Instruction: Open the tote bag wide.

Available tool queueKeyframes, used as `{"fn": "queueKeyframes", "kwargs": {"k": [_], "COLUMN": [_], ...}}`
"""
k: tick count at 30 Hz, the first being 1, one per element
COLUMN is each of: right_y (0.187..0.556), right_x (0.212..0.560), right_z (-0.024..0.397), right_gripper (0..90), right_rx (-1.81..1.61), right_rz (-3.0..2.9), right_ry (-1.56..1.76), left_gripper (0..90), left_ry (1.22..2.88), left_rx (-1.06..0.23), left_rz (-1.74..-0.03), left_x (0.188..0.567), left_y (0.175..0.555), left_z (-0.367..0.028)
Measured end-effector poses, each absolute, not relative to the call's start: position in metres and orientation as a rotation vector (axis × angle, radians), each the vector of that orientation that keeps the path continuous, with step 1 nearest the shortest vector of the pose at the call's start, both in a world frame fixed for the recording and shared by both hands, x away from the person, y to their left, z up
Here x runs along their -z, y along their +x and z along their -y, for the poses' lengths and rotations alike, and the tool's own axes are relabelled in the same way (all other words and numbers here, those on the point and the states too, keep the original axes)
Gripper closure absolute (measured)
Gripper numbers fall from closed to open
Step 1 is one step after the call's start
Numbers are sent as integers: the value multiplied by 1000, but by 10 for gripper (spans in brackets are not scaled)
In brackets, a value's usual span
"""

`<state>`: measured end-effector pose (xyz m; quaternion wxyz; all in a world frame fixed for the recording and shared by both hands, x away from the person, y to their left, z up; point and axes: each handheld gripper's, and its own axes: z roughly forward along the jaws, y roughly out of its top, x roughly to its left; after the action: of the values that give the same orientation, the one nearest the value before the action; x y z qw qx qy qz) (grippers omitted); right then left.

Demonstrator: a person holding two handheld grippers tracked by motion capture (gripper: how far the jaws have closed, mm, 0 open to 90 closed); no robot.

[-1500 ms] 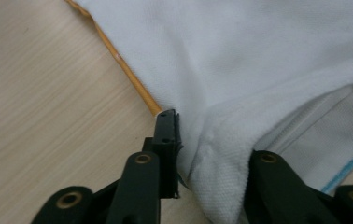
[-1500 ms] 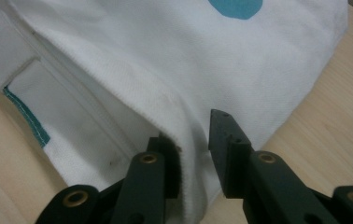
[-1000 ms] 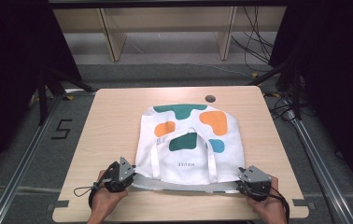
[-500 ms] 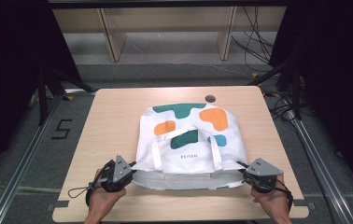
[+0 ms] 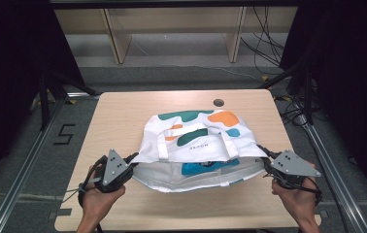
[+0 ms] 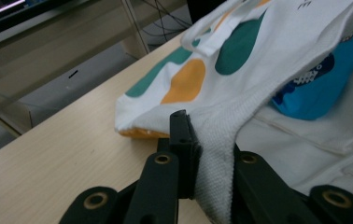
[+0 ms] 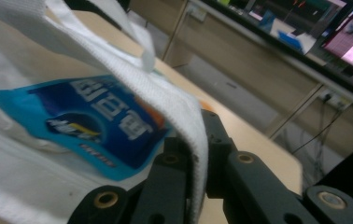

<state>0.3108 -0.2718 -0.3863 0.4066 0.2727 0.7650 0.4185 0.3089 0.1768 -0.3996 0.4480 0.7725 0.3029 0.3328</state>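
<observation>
the tote bag (image 5: 198, 145) is white, its far side patterned with dark green, orange and teal blobs, with small dark lettering near the handles; its weave shows a fine waffle texture in the left gripper view; the packet (image 5: 206, 167) inside the open mouth is bright blue with a darker blue patch, white lettering and a touch of yellow and orange; the table (image 5: 123, 111) is pale wood grain; the left gripper (image 5: 132, 159) and right gripper (image 5: 264, 156) are black with grey plates on top.
</observation>
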Motion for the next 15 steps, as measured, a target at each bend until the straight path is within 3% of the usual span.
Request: {"fn": "queueKeyframes", "kwargs": {"k": [15], "right_y": [283], "right_x": [301], "right_z": [278], "right_gripper": [886], "right_rx": [-1119], "right_rz": [-1716], "right_ry": [558], "left_gripper": [860], "left_ry": [1668], "left_rx": [-964], "left_rz": [-564], "left_x": [303], "left_y": [279], "left_z": [-176]}}
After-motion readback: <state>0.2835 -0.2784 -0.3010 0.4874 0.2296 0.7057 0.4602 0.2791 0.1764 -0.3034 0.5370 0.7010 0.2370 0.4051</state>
